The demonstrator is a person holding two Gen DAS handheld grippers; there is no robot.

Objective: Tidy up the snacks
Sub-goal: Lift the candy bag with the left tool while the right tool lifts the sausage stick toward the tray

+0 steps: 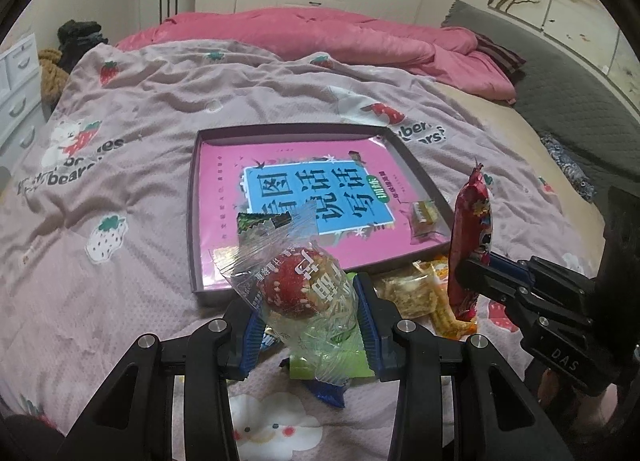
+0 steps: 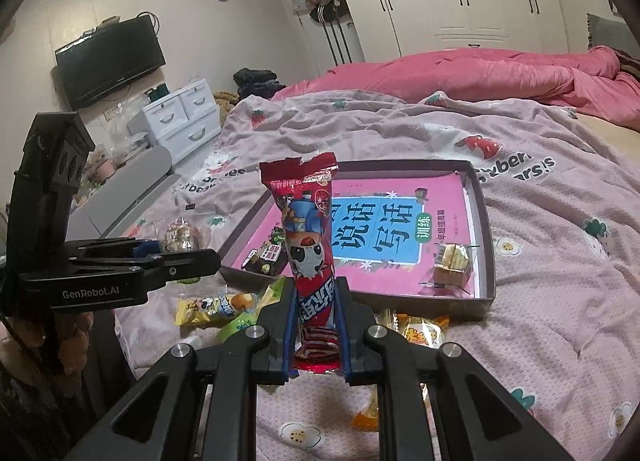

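Surface: bed [image 1: 160, 109] with a strawberry-print quilt; shallow box tray [image 1: 195, 221] sits mid-quilt, a pink book lining its floor.
Left gripper [image 1: 310, 317]: part-closed, blue pads pressing both sides of a clear-wrapped red round snack [image 1: 292, 281]; package lifted off the quilt, just short of the tray's near edge.
Right gripper [image 2: 316, 325]: clamped tight on the lower end of a red stick snack packet [image 2: 308, 229]; long axis upright, top seam pointing up.
Already in tray: dark-green packet [image 2: 266, 255] near-left, small gold-wrapped block [image 2: 452, 265] near-right.
Loose pile: yellow and orange packets [image 2: 212, 307] on the quilt in front of the tray.
Key relation: tray lies forward of both sets of fingers; both look about equally close.
Likely next: carry forward over the near wall, lay the stick packet flat.
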